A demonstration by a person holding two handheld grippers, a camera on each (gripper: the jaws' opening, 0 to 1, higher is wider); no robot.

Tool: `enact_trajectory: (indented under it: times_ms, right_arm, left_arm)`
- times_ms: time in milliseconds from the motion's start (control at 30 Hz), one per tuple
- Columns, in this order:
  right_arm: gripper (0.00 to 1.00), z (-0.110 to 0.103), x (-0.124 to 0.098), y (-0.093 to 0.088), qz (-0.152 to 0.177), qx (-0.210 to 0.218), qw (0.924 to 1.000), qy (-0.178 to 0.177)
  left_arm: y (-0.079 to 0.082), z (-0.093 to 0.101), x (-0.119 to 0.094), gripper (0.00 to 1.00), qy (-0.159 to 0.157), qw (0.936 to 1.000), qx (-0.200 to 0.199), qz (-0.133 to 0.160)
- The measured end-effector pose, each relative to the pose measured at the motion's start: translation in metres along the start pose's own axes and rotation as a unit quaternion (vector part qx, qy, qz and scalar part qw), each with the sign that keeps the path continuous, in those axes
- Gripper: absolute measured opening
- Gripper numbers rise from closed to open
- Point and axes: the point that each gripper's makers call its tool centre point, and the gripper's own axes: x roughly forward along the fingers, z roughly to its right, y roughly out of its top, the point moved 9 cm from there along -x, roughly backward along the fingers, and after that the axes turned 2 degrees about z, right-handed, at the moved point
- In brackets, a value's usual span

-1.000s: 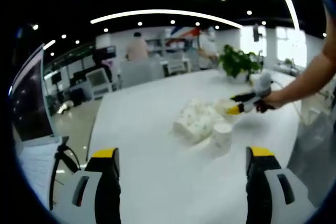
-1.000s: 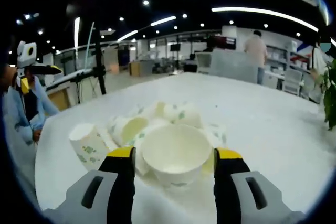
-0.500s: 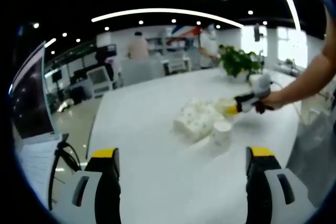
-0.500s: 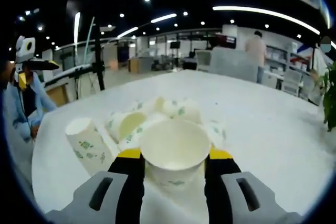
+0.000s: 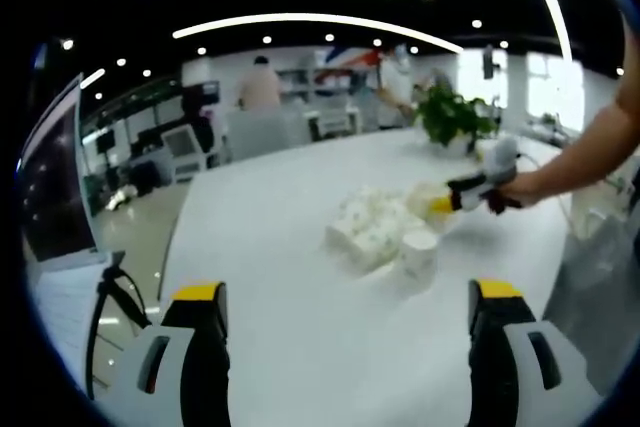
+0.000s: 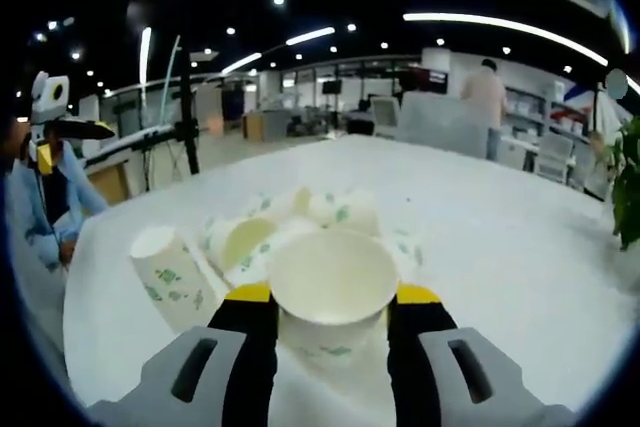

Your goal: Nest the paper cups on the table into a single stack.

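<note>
Change since a second ago: right gripper [image 6: 328, 299] has drawn its jaws in from a loose straddle until they press the sides of the open paper cup [image 6: 333, 292]; between half a second ago and now that grip looks the same.
Right gripper jaws: pinching the open paper cup from both sides, mouth turned toward the camera, base low near the worktop [image 6: 500, 237]; whether the base touches the surface cannot be told.
Cup pile: a heap of white cups with green print [image 6: 300, 222] lies on its sides just behind the held cup, several mouths facing this way.
Lone cup: one printed cup [image 6: 172, 278] stands mouth-down and tilted, just left of the held one in the right gripper view, apart from the jaws.
Left gripper [image 5: 345, 307]: jaws spread wide with bare worktop between the yellow tips, well short of the cups.
Left gripper view of the scene: the heap [image 5: 375, 227] sits mid-worktop, the lone cup [image 5: 420, 252] just in front of it, and the right gripper [image 5: 452, 199] reaches in from the right, held by a hand [image 5: 525, 187].
Background: a potted plant [image 5: 455, 122] at the far edge of the worktop; people standing among desks beyond.
</note>
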Motion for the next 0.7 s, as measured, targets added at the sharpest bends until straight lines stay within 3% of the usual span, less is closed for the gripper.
enact_trajectory:
  times_ms: [700]
  right_arm:
    - [0.38, 0.008, -0.016, 0.032, 0.013, 0.005, 0.9999, 0.002]
  left_arm:
    - [-0.002, -0.002, 0.004, 0.99, -0.002, 1.0, -0.002, -0.005]
